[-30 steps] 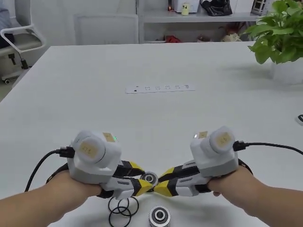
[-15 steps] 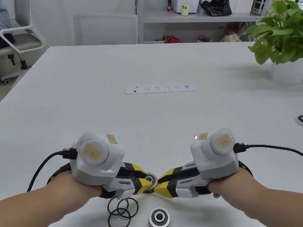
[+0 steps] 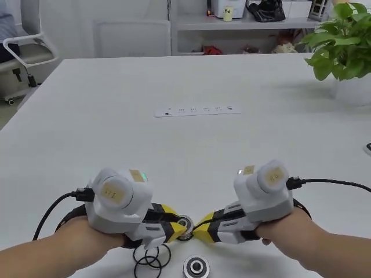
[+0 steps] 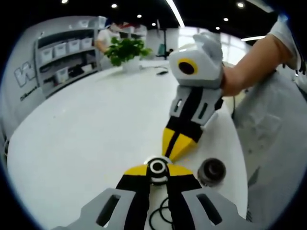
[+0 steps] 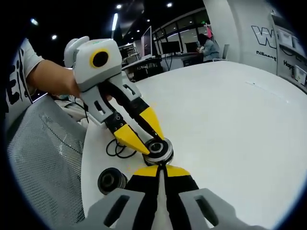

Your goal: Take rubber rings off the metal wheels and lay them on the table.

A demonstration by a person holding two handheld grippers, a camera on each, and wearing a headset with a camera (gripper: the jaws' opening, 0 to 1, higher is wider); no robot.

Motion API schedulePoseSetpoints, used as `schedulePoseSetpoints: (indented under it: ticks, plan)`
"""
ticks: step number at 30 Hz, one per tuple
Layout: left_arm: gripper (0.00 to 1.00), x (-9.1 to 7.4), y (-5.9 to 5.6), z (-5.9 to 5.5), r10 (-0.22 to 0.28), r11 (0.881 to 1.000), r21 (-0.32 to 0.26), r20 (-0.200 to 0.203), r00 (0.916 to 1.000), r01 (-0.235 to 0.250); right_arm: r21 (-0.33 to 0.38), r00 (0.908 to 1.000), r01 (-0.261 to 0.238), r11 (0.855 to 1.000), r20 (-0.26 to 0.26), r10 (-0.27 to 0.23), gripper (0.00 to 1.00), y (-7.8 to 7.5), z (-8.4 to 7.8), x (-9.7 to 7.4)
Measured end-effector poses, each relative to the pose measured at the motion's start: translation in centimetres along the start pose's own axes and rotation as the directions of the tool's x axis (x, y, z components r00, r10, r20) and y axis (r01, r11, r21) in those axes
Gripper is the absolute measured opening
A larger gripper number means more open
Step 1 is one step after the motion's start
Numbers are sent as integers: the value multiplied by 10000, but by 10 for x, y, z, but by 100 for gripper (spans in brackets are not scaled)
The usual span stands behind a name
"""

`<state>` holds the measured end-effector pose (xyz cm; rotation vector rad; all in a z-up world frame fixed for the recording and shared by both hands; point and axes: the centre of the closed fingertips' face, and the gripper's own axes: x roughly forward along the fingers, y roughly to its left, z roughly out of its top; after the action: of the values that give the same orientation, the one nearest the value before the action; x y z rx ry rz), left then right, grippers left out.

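The left gripper (image 3: 177, 227) and the right gripper (image 3: 201, 225) each have a pale grey housing with a rounded cap that bears a small yellowish sticker, and black jaws ending in yellow wedge tips. A black cable (image 3: 55, 206) leaves the outer side of each housing, and a green light (image 3: 142, 172) glows on the left one. The person wears a white T-shirt (image 5: 17, 72) with dark lettering, forearms uncovered.

Power strip (image 3: 197, 109) lies flat. Plant (image 3: 339, 37) in white pot (image 3: 353, 87) far right of strip. Chair (image 3: 26, 52) far left of strip. Shelf (image 3: 243, 22) beyond strip, black bag (image 3: 265, 10) on it.
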<state>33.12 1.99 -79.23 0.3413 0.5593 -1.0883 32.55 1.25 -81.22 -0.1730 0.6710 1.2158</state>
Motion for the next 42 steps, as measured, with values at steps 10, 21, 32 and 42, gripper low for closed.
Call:
schedulePoseSetpoints:
  ticks: [10,21,32,42]
  plan:
    - [13,-1,0,-1,225,9997,-56,31,9997,-225,1100,9997,11,9939,255,-39,0,-3,1,0]
    - [13,0,0,-1,472,9989,30,-178,9987,-471,2547,9964,-157,9669,842,-60,0,-9,5,-5]
    - [13,0,-1,-2,583,9982,140,-352,9977,-579,3253,9886,-448,9445,1506,-49,0,-9,16,-9]
    - [12,0,-1,-2,669,9977,176,-458,9967,-662,3519,9864,-713,9333,1639,136,0,-3,21,-8]
